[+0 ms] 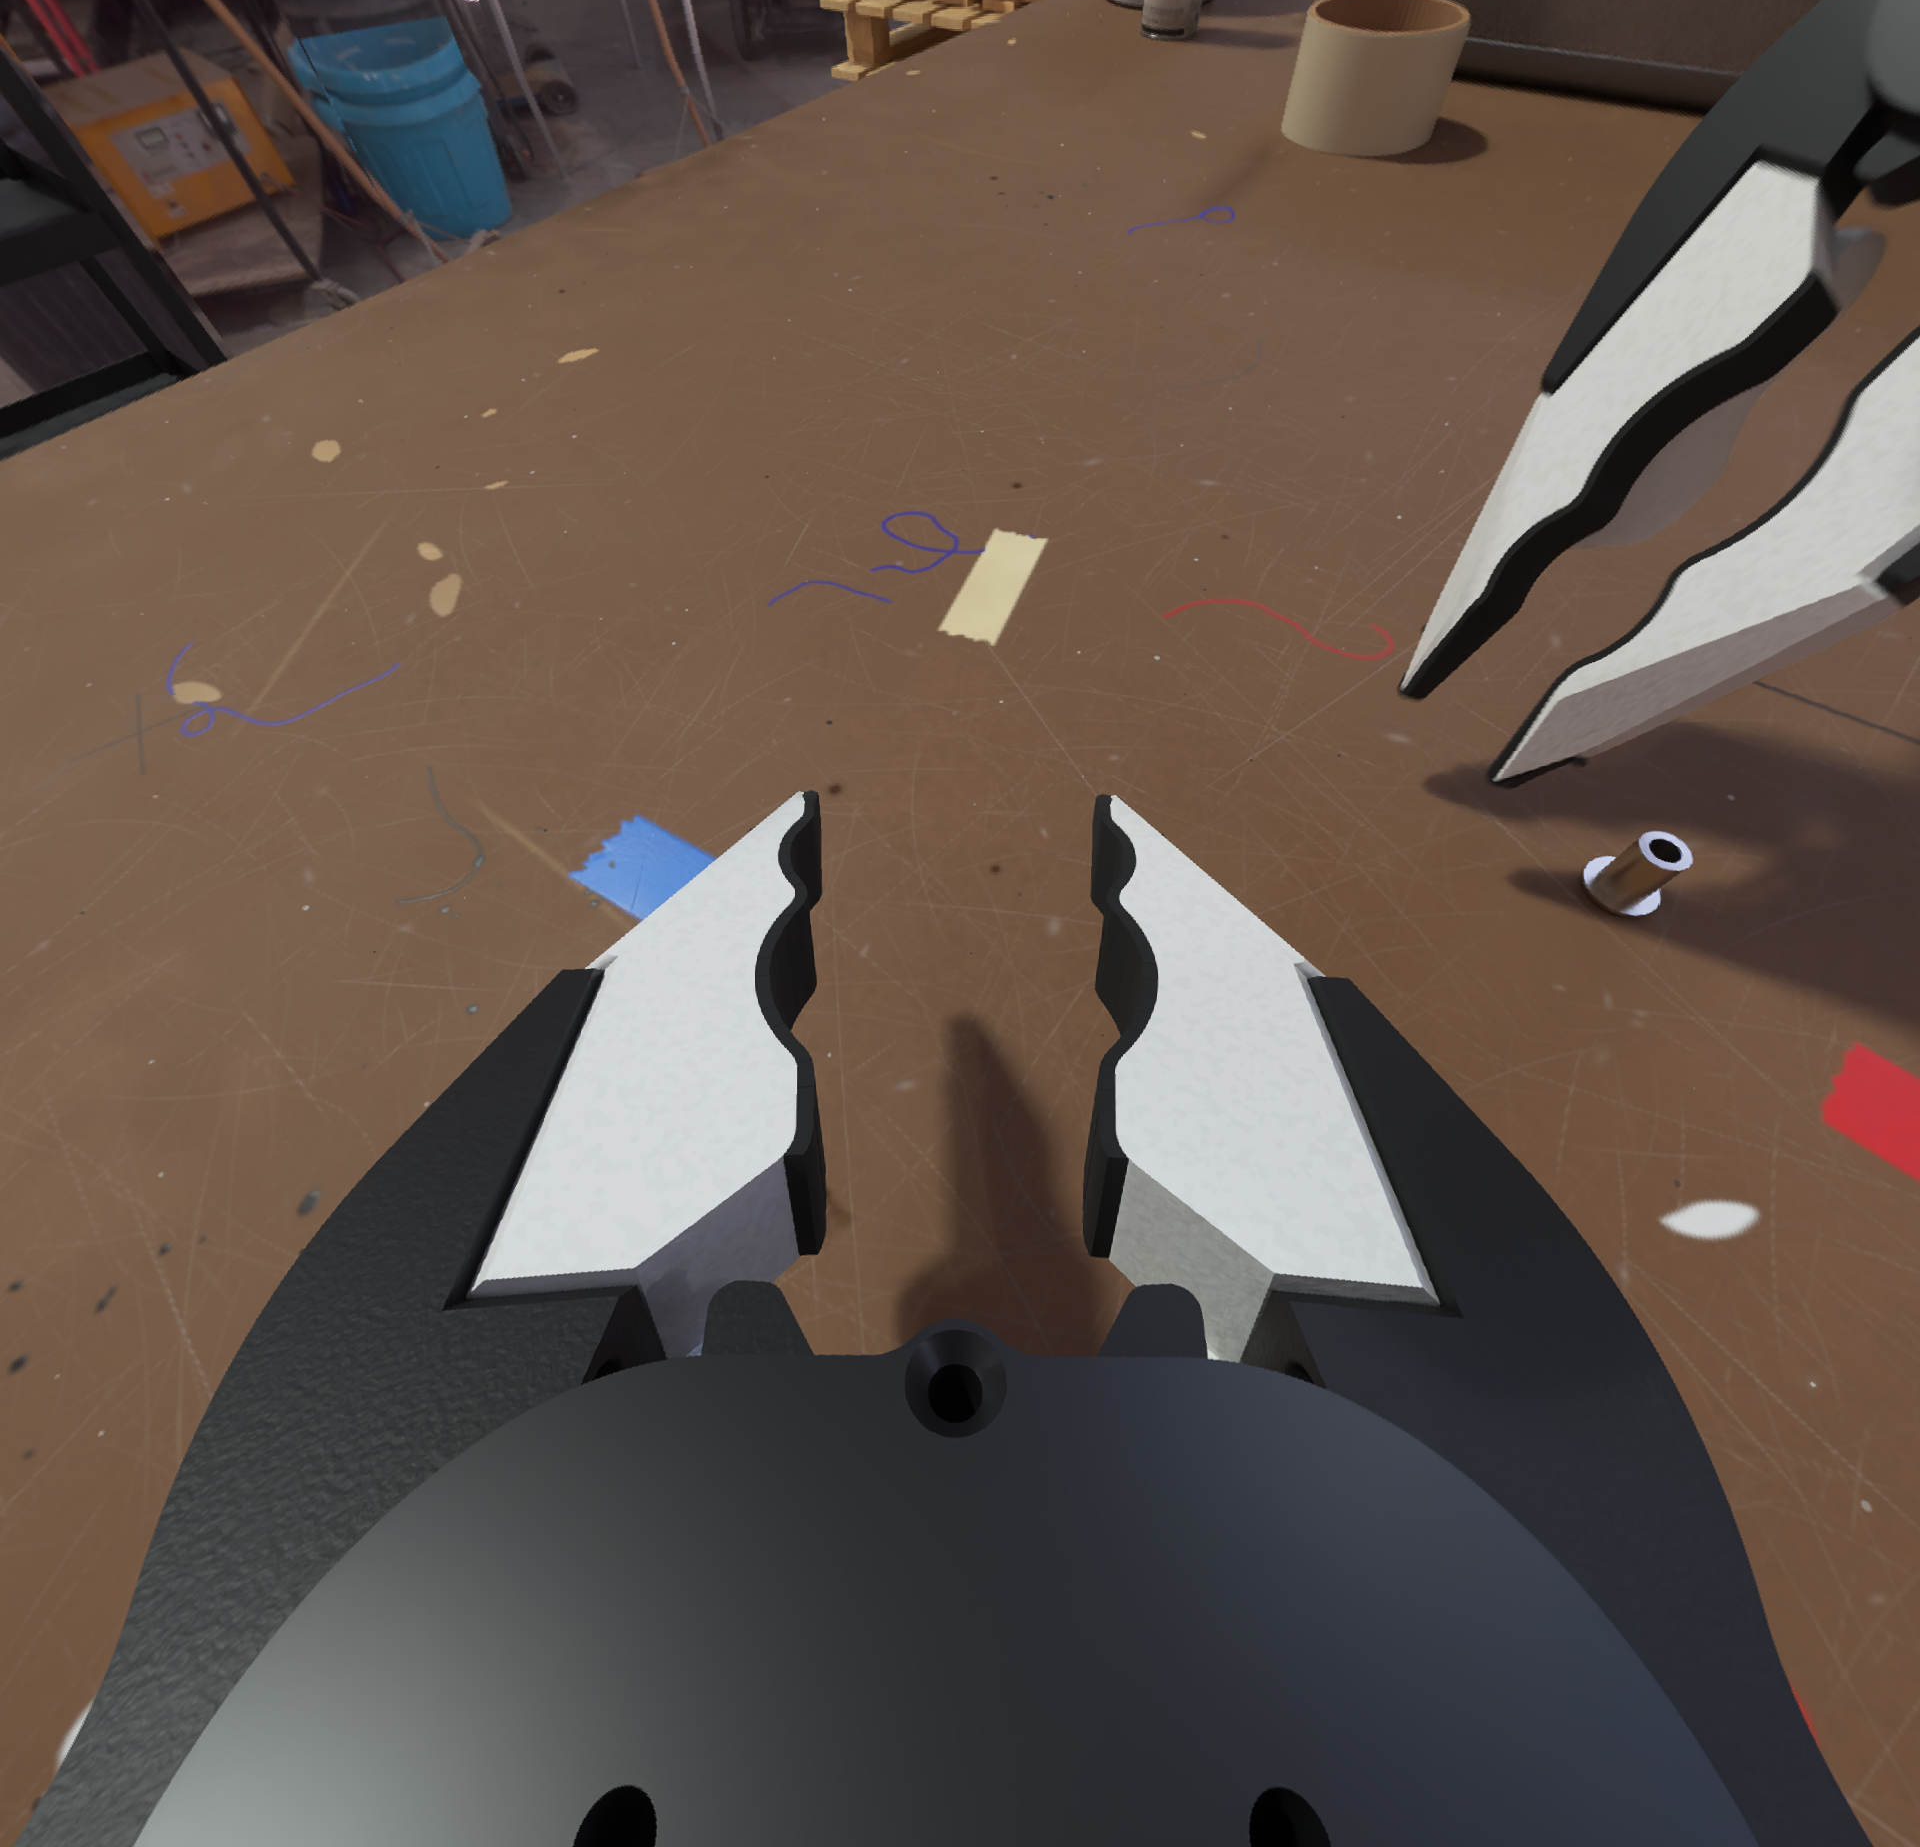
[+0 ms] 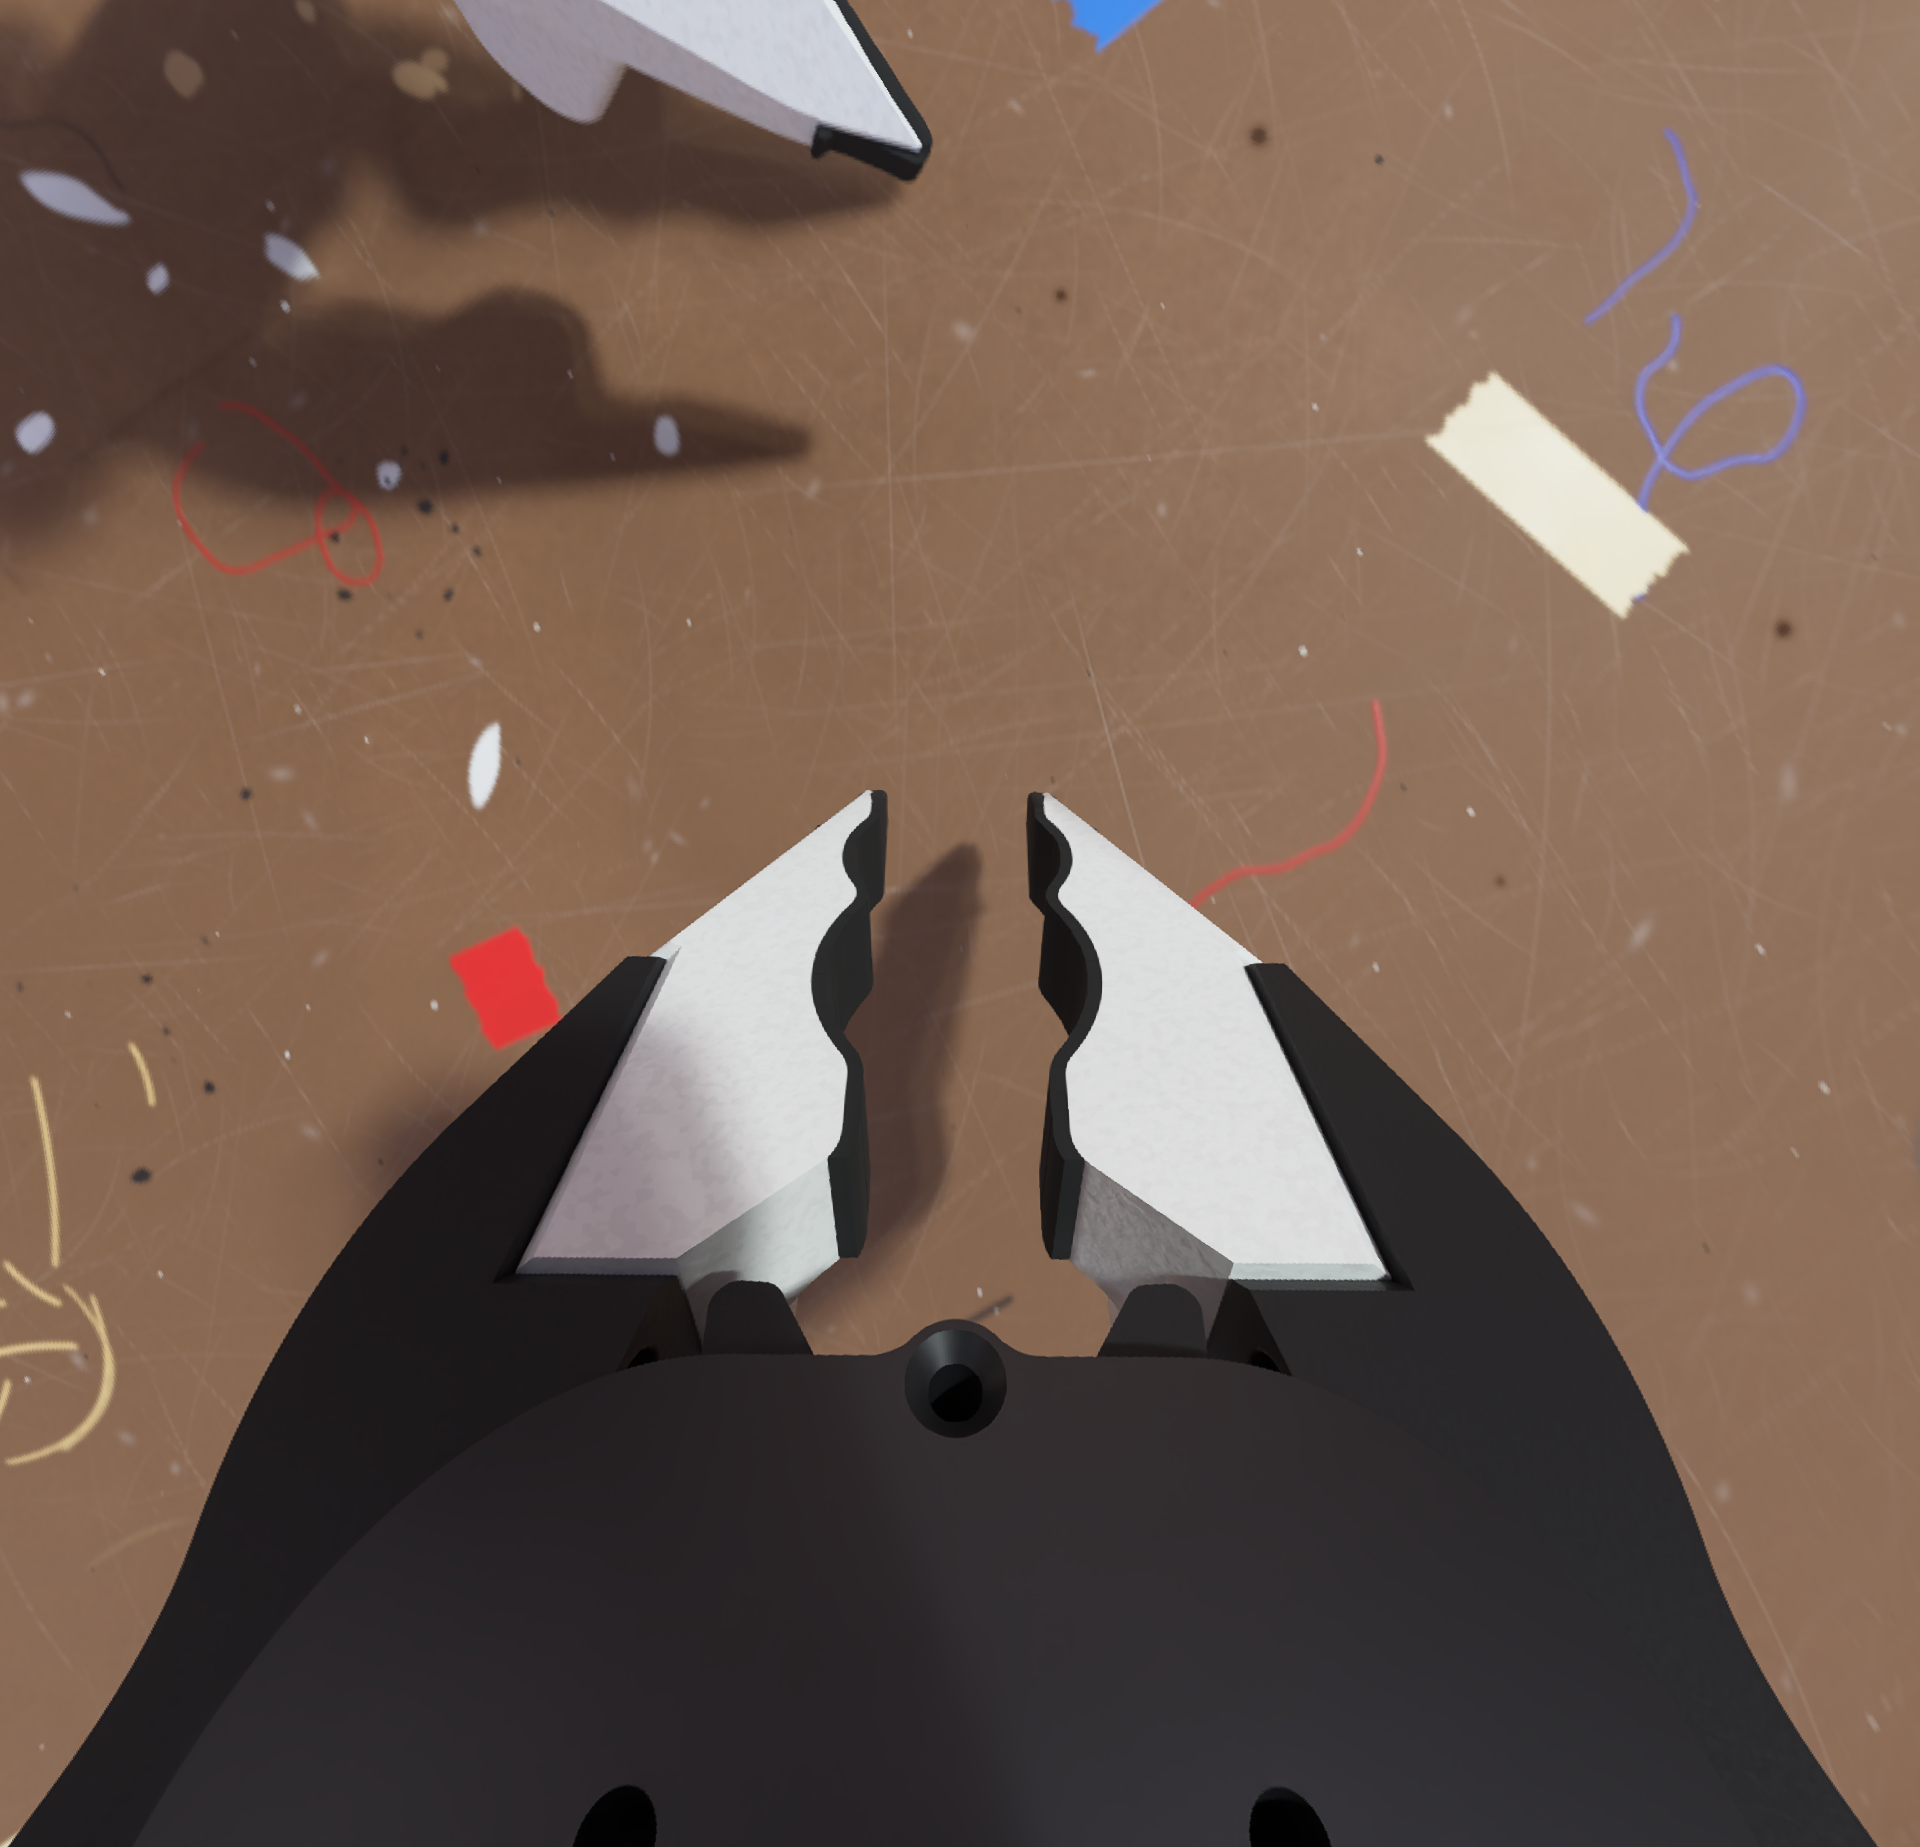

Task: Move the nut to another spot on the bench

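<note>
The nut (image 1: 1638, 870) lay on its side on the bench (image 1: 935, 363), free. My right gripper (image 1: 1455, 732) hovered just above it, empty, jaws apart; my left gripper (image 1: 954, 800) waited open.

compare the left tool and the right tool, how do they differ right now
The left tool has its fingers spread wider; the right tool has a narrower gap. The left tool lies lower and flatter over the bench; the right tool points steeply down near the nut. Both are open and empty, with white fingers and black pads.
</note>
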Available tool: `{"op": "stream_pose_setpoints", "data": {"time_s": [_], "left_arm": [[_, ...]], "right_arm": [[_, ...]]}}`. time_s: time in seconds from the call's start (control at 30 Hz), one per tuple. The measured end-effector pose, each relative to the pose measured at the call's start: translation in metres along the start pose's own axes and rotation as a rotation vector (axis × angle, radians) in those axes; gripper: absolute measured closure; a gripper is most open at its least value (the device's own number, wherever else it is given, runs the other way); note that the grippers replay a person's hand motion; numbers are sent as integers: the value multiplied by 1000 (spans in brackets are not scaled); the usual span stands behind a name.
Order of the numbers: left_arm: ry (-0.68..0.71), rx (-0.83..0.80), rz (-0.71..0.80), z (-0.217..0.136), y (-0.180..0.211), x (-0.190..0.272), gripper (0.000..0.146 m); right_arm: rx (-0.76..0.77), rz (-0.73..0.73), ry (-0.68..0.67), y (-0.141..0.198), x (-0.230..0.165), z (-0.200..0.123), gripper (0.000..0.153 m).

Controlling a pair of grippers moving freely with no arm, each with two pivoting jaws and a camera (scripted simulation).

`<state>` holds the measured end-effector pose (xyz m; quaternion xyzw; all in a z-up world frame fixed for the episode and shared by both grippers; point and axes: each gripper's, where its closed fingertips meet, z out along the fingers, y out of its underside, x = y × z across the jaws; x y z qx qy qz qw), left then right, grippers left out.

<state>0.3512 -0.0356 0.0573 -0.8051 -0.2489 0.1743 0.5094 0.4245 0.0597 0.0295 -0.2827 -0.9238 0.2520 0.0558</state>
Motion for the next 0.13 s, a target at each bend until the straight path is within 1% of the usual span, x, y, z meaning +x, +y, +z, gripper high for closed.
{"op": "stream_pose_setpoints", "data": {"time_s": [0.07,0.13], "left_arm": [[5,3,-14,0,0,-1,95],[7,4,-21,0,0,-1,97]], "right_arm": [[18,11,-27,-7,-2,7,130],[50,23,-47,-14,-4,11,130]]}}
